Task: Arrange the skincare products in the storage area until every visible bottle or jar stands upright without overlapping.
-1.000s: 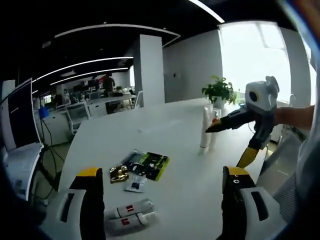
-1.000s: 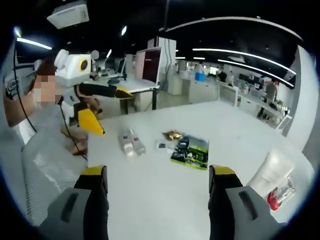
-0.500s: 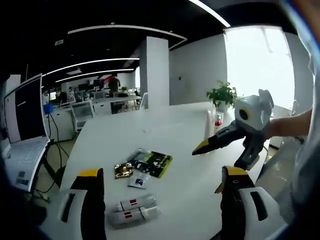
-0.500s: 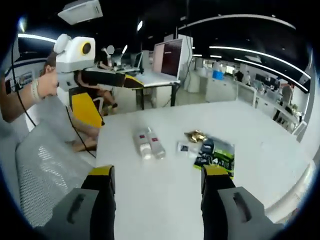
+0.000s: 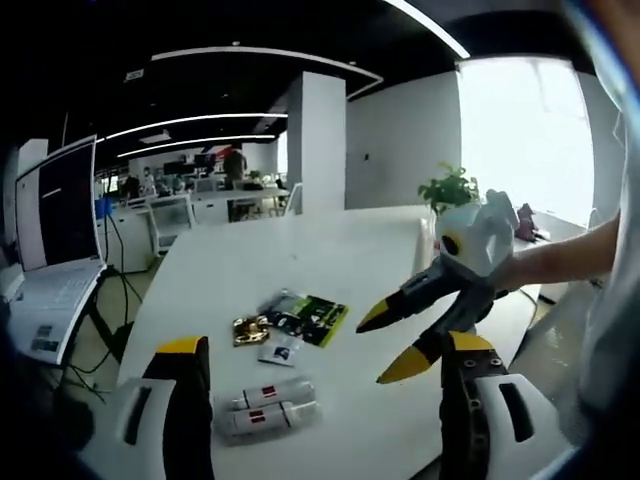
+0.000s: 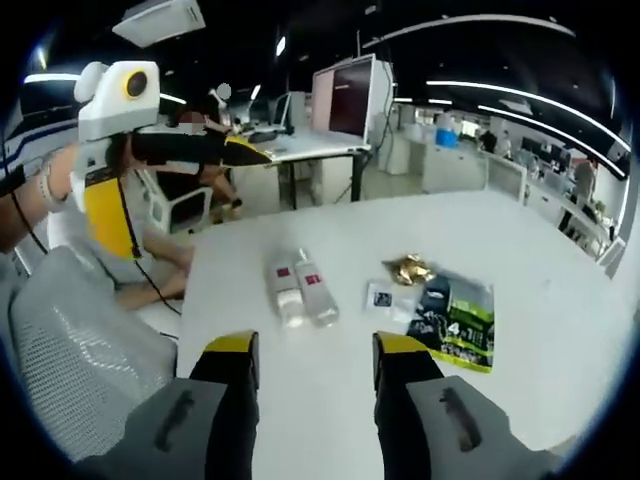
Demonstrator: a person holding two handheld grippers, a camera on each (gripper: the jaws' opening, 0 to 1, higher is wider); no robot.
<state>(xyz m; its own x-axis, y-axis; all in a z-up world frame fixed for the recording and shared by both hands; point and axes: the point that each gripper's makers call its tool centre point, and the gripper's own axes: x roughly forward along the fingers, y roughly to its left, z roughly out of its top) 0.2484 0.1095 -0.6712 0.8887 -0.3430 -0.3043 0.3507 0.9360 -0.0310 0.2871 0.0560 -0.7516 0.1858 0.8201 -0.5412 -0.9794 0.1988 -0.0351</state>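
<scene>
White and smooth, the big table (image 5: 330, 250) holds a few small things. In the left gripper view, the left gripper (image 5: 325, 365) has its yellow-tipped jaws spread wide with nothing between them. Two white tubes with red labels (image 5: 265, 408) lie flat on their sides, touching each other, just past the left jaw. A bit farther on sits a crinkly gold wrapper (image 5: 250, 329), then a small white sachet (image 5: 279, 351), then a black and green packet (image 5: 308, 316). On the right, the right gripper (image 5: 384, 345) reaches in over the table, its two yellow tips apart and holding nothing. A green plant (image 5: 450, 190) stands far back by the window. In the right gripper view, the right gripper (image 6: 312, 352) has its jaws set wide, with nothing in them. The two white tubes (image 6: 301, 288) lie side by side just ahead. To their right are the sachet (image 6: 379, 299), the gold wrapper (image 6: 407, 269) and the black and green packet (image 6: 455, 315).
</scene>
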